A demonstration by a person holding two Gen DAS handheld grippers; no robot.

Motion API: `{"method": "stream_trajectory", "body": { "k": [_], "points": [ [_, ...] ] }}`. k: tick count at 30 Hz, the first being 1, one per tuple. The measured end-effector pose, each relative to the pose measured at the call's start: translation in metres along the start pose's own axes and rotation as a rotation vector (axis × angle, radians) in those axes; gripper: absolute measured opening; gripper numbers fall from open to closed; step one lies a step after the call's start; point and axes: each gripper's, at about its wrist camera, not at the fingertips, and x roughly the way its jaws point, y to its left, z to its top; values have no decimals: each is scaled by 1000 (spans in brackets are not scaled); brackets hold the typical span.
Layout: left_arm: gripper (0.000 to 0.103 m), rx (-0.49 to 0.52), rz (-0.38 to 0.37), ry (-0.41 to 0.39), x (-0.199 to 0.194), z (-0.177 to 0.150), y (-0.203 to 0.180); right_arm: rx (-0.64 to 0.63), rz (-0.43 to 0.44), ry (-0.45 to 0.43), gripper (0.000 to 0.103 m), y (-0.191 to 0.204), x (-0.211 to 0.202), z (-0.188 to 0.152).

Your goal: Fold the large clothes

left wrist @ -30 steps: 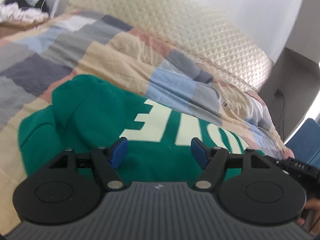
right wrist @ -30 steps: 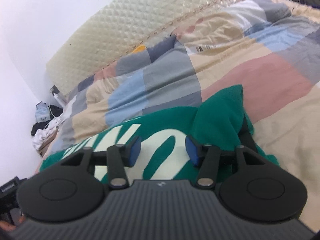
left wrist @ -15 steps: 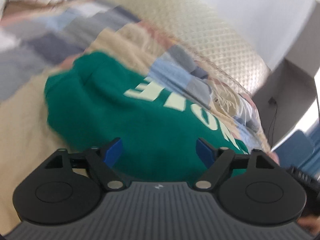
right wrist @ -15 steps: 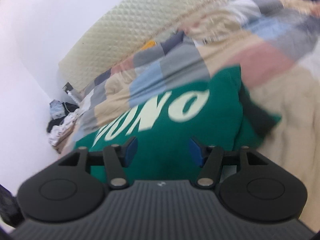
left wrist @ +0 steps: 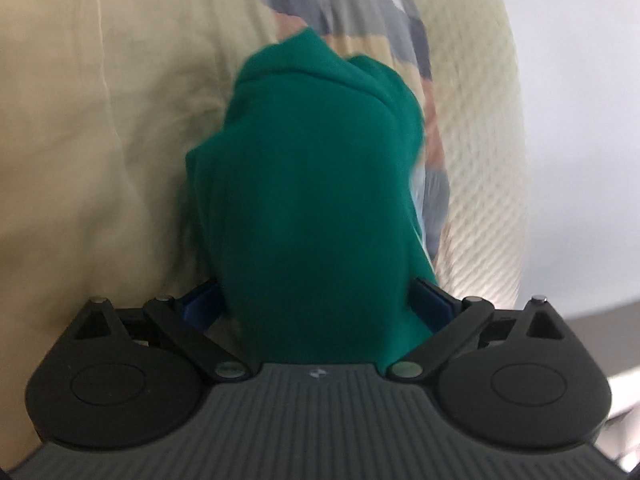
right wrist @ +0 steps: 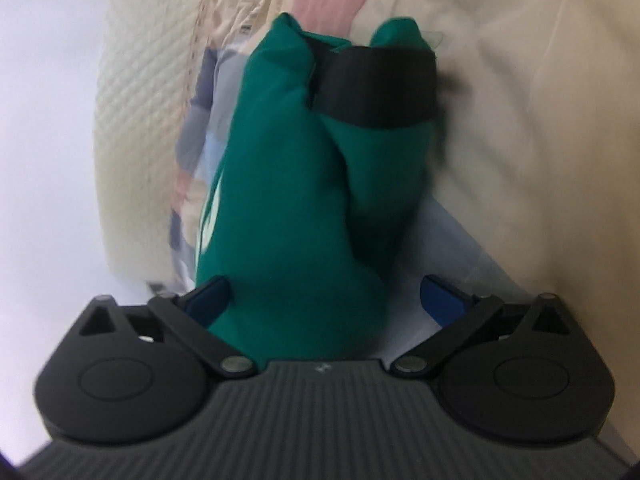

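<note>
A green sweatshirt (left wrist: 320, 160) lies bunched and folded on the bed, blurred in both views. My left gripper (left wrist: 316, 300) is low at one end of it. Its jaws are opening wide and green fabric fills the gap between the blue pads (left wrist: 200, 304). My right gripper (right wrist: 324, 296) is at the other end of the sweatshirt (right wrist: 288, 200), where a black band (right wrist: 376, 84) and a bit of white lettering (right wrist: 210, 212) show. Its jaws are opening too; fabric lies against the left pad, and the right pad (right wrist: 440, 296) stands clear of it.
The sweatshirt rests on a patchwork bed cover with cream patches (left wrist: 80, 120) (right wrist: 520, 120). A quilted cream headboard (left wrist: 480, 160) (right wrist: 132, 100) runs behind it, with a pale wall (left wrist: 580, 120) beyond. Both views are rolled sideways.
Both grippers have rolled and dropped onto the sweatshirt. Their jaws have spread wider, and the garment's ends now sit between them instead of lying ahead.
</note>
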Motion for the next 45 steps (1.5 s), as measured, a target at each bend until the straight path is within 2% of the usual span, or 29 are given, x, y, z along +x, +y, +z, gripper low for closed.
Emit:
{"method": "stream_trajectory", "body": {
  "k": [2,6,10,12,14,15,17,19,21,23,26,30,36,40,45],
  "points": [
    [101,-20,-8,-3,8,7,2,-24,23,-39,103,5,11,6],
    [101,-2,-8,-18,20,12,-5,-48,25,-98,103,12,35,12],
    [100,-28,6,-29,35,16,-8,-118,12,-145,103,22,58,14],
    [100,2,14,-34,45,13,-17,-141,12,-151,103,27,69,15],
    [97,56,20,-47,48,9,-22,-150,31,-161,92,26,73,20],
    [84,88,26,-58,48,7,-25,-163,38,-161,76,26,75,22],
    [68,136,31,-64,49,6,-27,-176,55,-156,63,25,78,25],
    [56,125,-5,-56,47,7,-26,-213,85,-151,48,29,76,25],
    [47,136,-30,-54,41,8,-28,-256,100,-146,41,37,74,25],
    [44,164,-46,-57,37,9,-35,-262,128,-138,37,44,71,25],
    [38,160,-69,-53,30,8,-45,-266,172,-121,34,52,59,23],
    [37,212,-96,-13,27,0,-71,-312,226,-114,34,72,34,25],
    [37,256,-174,50,38,-34,-125,-359,315,-162,34,106,-20,50],
    [37,305,-219,91,68,-67,-179,-388,352,-216,34,127,-63,81],
    [37,359,-254,139,129,-117,-244,-410,381,-299,34,142,-121,140]
  ]
}}
